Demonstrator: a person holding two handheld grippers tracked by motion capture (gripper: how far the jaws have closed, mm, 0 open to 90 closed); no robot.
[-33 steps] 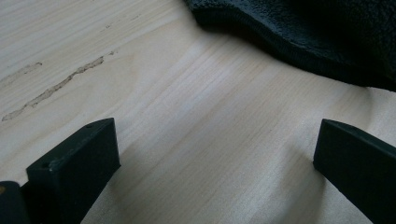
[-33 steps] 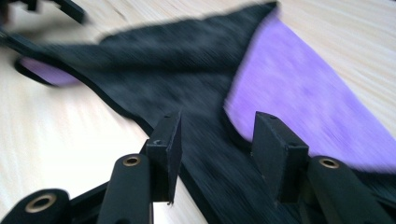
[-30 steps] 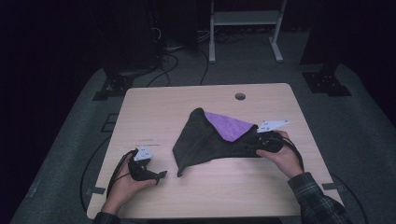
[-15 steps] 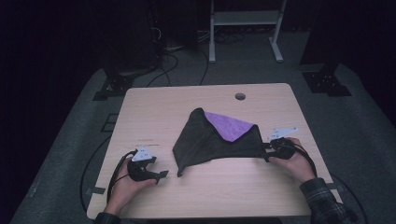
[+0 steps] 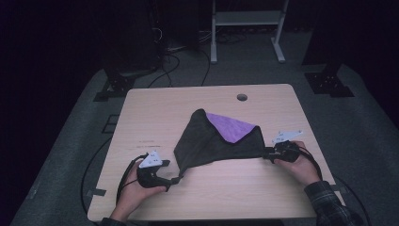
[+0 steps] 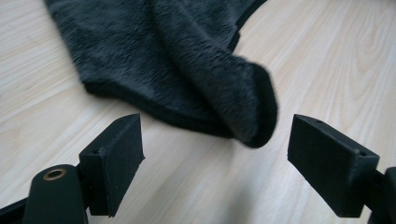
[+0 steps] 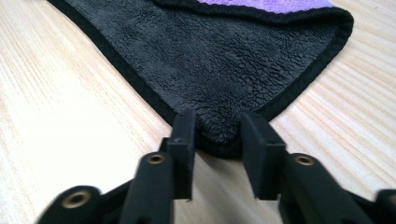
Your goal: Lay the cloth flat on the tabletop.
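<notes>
A pale wooden table point(image 5: 164, 113) stands on grey carpet point(image 5: 362, 122) in a dark room.

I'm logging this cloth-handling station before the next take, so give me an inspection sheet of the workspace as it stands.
Surface: light wooden table, round hole near its far edge.
Job's things: dark cloth, partly folded, purple side showing.
Clutter: nothing seen.
Grippers: left gripper open, jaws either side of a lifted cloth corner, not touching it; right gripper with jaws close around another corner, contact not certain.
Cables: a black cable loops from the left gripper; more cables on the floor behind.
Surroundings: dark room, grey floor, white frame legs beyond the table.
</notes>
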